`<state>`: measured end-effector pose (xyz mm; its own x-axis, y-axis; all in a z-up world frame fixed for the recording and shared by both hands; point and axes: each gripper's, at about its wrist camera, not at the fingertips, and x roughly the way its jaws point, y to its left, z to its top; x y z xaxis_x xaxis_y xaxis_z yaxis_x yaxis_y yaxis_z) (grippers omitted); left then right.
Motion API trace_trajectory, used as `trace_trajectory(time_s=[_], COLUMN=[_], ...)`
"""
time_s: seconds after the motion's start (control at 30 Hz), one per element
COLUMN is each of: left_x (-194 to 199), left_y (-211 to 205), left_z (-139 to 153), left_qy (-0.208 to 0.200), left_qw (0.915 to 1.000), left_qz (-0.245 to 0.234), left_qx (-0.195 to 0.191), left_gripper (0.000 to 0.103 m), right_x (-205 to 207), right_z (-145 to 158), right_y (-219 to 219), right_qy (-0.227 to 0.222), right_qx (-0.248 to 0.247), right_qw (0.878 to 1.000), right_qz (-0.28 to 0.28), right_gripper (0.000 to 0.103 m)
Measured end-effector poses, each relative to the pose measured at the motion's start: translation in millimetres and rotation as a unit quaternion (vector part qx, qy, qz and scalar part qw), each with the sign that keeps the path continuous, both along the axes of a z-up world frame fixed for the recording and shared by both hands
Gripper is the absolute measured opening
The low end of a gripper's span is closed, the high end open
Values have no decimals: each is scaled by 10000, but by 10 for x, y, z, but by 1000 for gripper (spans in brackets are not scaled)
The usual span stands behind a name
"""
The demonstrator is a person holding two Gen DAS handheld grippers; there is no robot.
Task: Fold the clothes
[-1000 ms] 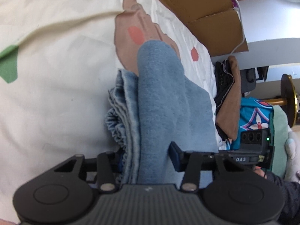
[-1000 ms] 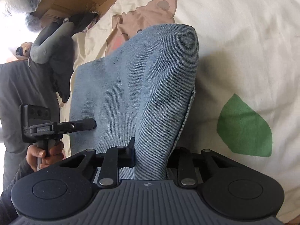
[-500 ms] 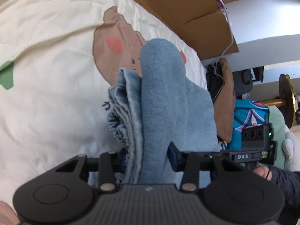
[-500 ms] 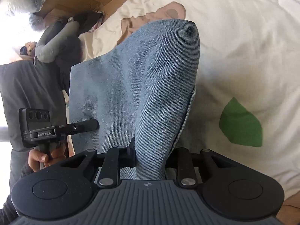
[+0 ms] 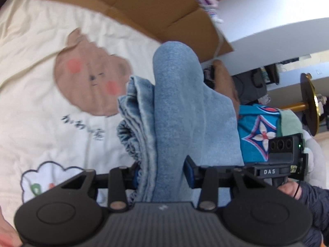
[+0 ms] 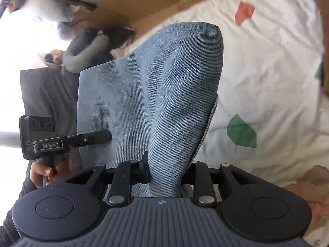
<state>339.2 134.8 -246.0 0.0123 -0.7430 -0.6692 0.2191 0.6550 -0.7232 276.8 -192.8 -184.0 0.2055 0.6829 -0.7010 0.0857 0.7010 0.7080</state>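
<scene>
Daylight is flooding both views. The window area (image 6: 18,37) is blowing out to pure white at upper left of the right wrist view. Motion blur is smearing the bear print (image 5: 90,82) and cardboard (image 5: 144,6) in the left wrist view. Fisheye is bending edges and corners are vignetting black. Denim weave (image 6: 164,94) is staying sharp.

Looking forward along each gripper's fingers, very close to the blue jeans (image 5: 174,107). Left view facing right, catching the right gripper (image 5: 253,170). Right view facing left, catching the left gripper (image 6: 107,135). Shared: jeans, cream blanket (image 6: 267,65).
</scene>
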Motion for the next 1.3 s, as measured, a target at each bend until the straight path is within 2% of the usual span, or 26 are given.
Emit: trace_trajectory(time_s=[0.17, 0.4, 0.67, 0.97, 1.13, 1.3], left_x=[-174, -465, -600, -526, -562, -512], left_y=[-203, -296, -354, -482, -636, -820], left_z=[496, 1098, 1619, 1713, 1767, 1723], left_qy=[-278, -533, -986, -1115, -1156, -1162], left_qw=[9996, 9985, 9951, 9935, 9927, 9924], left_qz=[-13, 76, 71, -116, -239, -218], left_qx=[-42, 16, 82, -184, -252, -354], left_gripper=[44, 44, 44, 43, 43, 43], right_x=[-191, -382, -511, -586, -650, -642], right_z=[504, 1118, 1573, 1782, 1843, 1819], right_y=[-249, -344, -330, -459, -603, -900], right_qy=[-324, -624, -1017, -1183, -1122, -1168], right_qx=[5, 6, -10, -323, -422, -246], right_qw=[9995, 9981, 9948, 9922, 9922, 9923], right_qz=[-60, 7, 10, -211, -352, -338], right_gripper=[24, 24, 24, 24, 24, 24])
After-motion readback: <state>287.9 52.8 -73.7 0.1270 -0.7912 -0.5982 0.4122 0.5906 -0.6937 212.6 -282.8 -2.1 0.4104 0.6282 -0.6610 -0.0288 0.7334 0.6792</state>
